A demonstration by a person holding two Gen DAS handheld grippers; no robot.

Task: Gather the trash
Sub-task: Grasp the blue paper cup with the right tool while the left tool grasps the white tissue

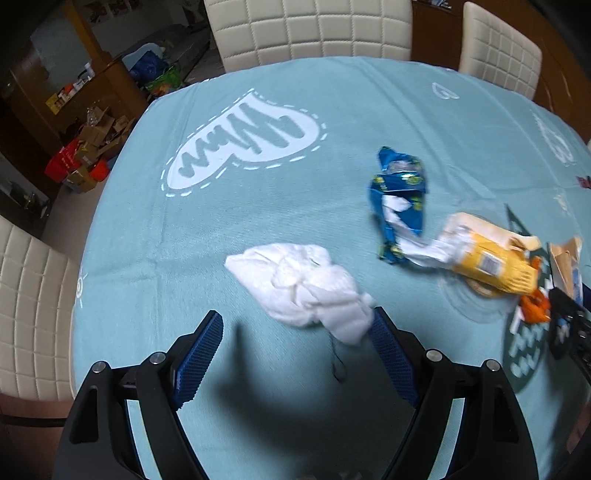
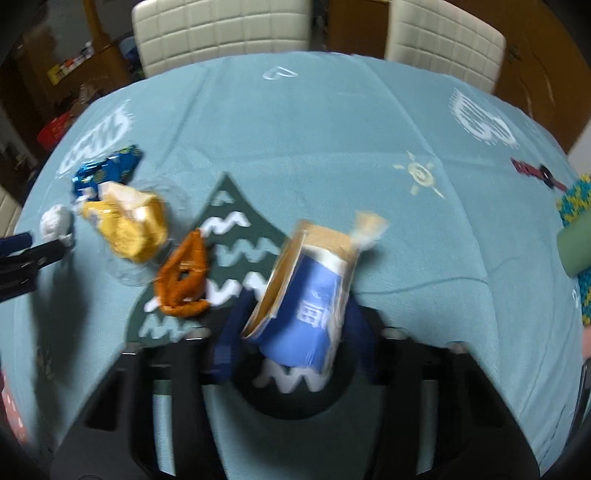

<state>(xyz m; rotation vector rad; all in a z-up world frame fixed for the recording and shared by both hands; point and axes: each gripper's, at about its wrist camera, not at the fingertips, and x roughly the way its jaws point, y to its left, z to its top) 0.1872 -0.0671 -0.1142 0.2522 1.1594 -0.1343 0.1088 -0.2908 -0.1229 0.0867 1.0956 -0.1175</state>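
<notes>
In the left wrist view my left gripper [image 1: 295, 325] is open above the light blue tablecloth [image 1: 258, 206]. A crumpled white tissue [image 1: 306, 288] lies just ahead of its fingertips, touching the right one. A blue snack wrapper [image 1: 400, 192] and a yellow bag [image 1: 487, 258] lie further right. In the right wrist view my right gripper [image 2: 295, 317] is shut on a blue and tan paper bag [image 2: 310, 291], held above the table. An orange wrapper [image 2: 184, 273], the yellow bag [image 2: 129, 221], the blue wrapper [image 2: 107, 170] and the tissue [image 2: 55, 221] lie to its left.
Cream padded chairs [image 1: 310, 29] stand along the far side and another one [image 1: 29, 314] at the left. Boxes and clutter [image 1: 88, 147] sit on the floor at far left. A green and yellow object [image 2: 576, 229] lies at the table's right edge.
</notes>
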